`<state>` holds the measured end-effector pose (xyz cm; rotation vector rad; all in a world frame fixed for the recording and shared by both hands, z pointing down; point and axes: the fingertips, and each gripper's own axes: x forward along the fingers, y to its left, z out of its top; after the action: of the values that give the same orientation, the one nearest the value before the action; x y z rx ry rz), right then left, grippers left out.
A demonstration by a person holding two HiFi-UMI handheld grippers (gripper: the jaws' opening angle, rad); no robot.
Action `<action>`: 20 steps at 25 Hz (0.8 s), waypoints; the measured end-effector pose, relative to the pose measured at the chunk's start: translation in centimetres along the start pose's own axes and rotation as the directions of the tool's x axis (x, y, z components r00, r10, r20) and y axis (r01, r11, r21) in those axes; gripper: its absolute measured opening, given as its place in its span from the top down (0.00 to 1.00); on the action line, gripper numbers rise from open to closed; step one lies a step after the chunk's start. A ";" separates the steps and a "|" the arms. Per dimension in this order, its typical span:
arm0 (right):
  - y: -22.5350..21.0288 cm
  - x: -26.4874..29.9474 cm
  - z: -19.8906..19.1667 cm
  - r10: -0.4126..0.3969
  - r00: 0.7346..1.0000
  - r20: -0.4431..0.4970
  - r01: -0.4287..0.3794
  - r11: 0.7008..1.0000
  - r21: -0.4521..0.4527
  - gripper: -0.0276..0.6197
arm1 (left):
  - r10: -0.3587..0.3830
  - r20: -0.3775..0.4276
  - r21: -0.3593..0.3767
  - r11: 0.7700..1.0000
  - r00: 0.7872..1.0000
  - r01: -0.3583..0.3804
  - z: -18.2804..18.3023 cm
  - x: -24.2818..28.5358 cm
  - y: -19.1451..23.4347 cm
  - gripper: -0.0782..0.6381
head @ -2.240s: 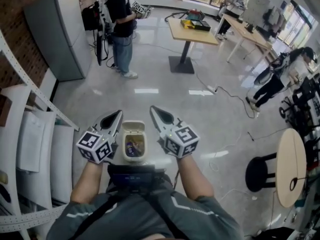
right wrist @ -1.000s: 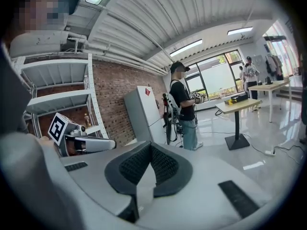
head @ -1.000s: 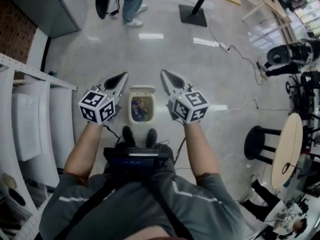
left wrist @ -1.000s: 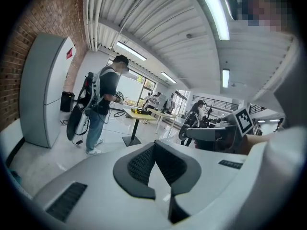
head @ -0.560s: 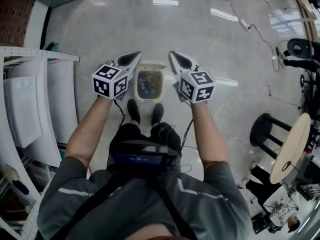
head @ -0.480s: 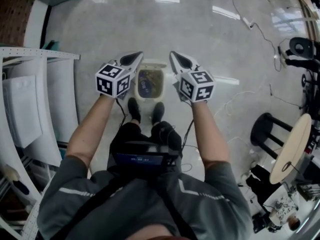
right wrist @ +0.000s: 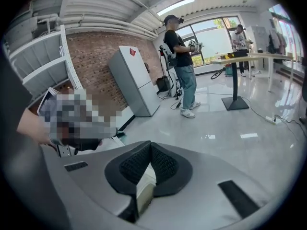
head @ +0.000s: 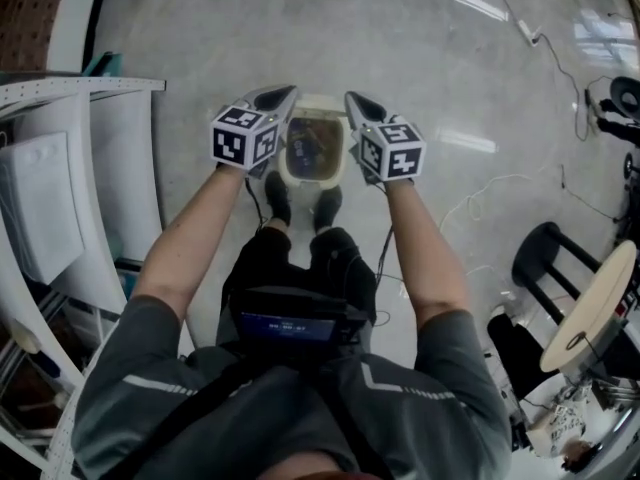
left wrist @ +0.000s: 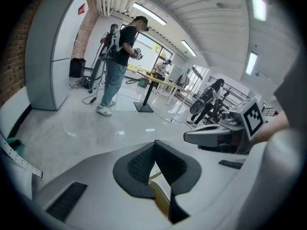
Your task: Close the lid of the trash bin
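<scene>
A small cream trash bin [head: 314, 177] stands on the floor just beyond the person's shoes, with coloured rubbish inside. Its lid [head: 318, 101] stands open on the far side. My left gripper [head: 284, 94] hangs over the bin's left edge and my right gripper [head: 353, 99] over its right edge, both tips near the lid. Both are shut with nothing held. In the left gripper view the gripper [left wrist: 154, 145] points across the room, as does the one [right wrist: 150, 145] in the right gripper view; a cream edge shows below each pair of jaws.
White shelving [head: 60, 198] runs along the left. A round wooden table [head: 592, 306], a black stool [head: 545, 260] and floor cables [head: 480, 193] lie to the right. Farther off stand a person [left wrist: 117, 66], a grey cabinet [right wrist: 136, 80] and desks.
The head view has tipped further down and the bin now lies closer to the person's feet. Both grippers have closed in on the bin's sides. The lid is still open.
</scene>
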<state>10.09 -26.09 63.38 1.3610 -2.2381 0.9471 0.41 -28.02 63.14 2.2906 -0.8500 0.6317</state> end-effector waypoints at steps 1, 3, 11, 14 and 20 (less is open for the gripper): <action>-0.5 0.6 -0.7 -0.006 1.000 -0.011 0.006 1.000 0.013 0.94 | -0.004 -0.014 0.000 1.000 1.000 0.004 -0.6 0.7 0.1 0.90; -1.3 1.8 -2.3 -0.020 0.999 -0.033 0.021 0.999 0.029 0.94 | -0.010 -0.034 0.000 1.000 0.999 0.010 -1.7 1.8 0.5 0.90; -2.5 5.0 -5.9 -0.034 0.997 -0.074 0.039 0.997 0.061 0.94 | -0.029 -0.106 -0.062 0.998 0.994 0.023 -5.7 4.4 2.4 0.90; -3.1 5.8 -5.9 -0.039 0.997 -0.072 0.045 0.996 0.077 0.94 | -0.048 -0.125 -0.071 0.997 0.991 0.039 -6.1 5.6 2.6 0.90; -3.8 6.4 -6.7 -0.047 0.997 -0.063 0.055 0.991 0.123 0.94 | -0.018 -0.128 -0.118 0.993 0.992 0.003 -7.0 6.4 3.9 0.90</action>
<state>10.06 -26.71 73.39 1.4160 -2.1207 1.1110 0.46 -28.28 73.40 2.1231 -0.7917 0.6985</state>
